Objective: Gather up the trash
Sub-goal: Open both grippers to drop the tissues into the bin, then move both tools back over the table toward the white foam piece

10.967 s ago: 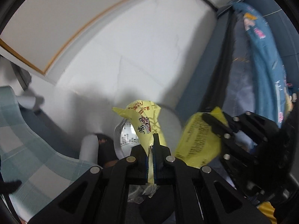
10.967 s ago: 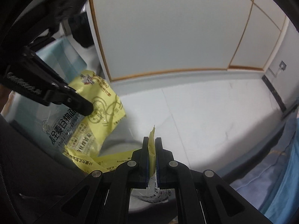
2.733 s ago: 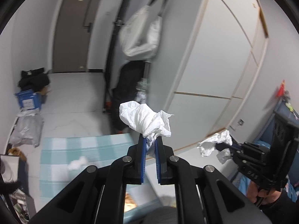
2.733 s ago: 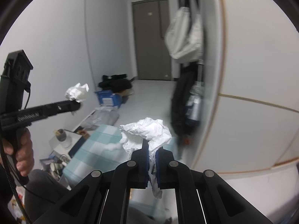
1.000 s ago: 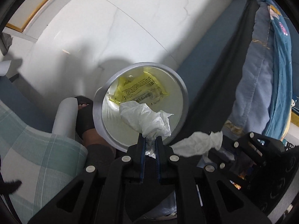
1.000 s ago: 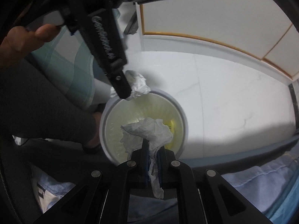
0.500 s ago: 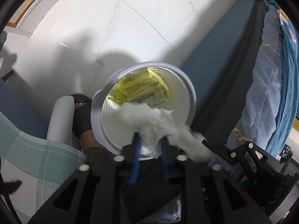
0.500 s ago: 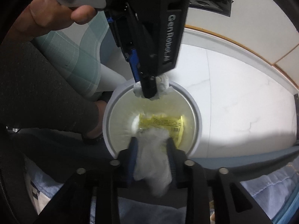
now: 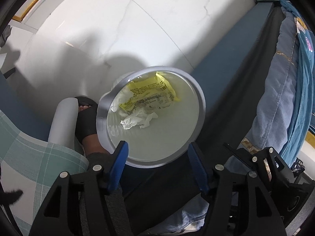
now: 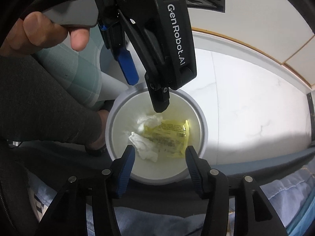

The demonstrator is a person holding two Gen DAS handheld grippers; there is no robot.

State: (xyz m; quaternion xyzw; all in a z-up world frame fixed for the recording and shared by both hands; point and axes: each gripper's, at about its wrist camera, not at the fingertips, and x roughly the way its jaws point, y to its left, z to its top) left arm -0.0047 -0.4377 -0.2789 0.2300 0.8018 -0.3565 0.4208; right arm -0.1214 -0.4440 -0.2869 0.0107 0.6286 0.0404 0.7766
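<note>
Both tissues gone from the jaws since a second ago: then pinched tight over the bin, now lying inside it. Left hand-held gripper [image 9: 157, 153] with jaws just opening, standing well apart, nothing between the blue pads. Right hand-held gripper [image 10: 159, 158] likewise just opening, jaws spread, empty. Both poised over the white waste bin [image 9: 198, 96], pointing steeply down into it.

In the right wrist view, left hand-held gripper seen from the side, its black finger tip hanging just above the bin mouth and covering part of the far rim; a person's hand [image 10: 49, 31] on the grey grip at upper left. Near edge of the bin cut off by the black gripper frames in both views. Foot in a dark sandal [image 9: 86, 116] beside the bin, partly hidden behind its rim. Print on the wrapper too small to read.

Inside the bin: yellow snack wrapper [image 9: 151, 96] lying flat toward the far side, crumpled white tissue [image 9: 138, 120] touching its near edge, second tissue [image 10: 150, 121] at the wrapper's other corner. Bin standing on the white floor [image 9: 137, 25], close beside the blue-covered bed [image 9: 279, 90].
</note>
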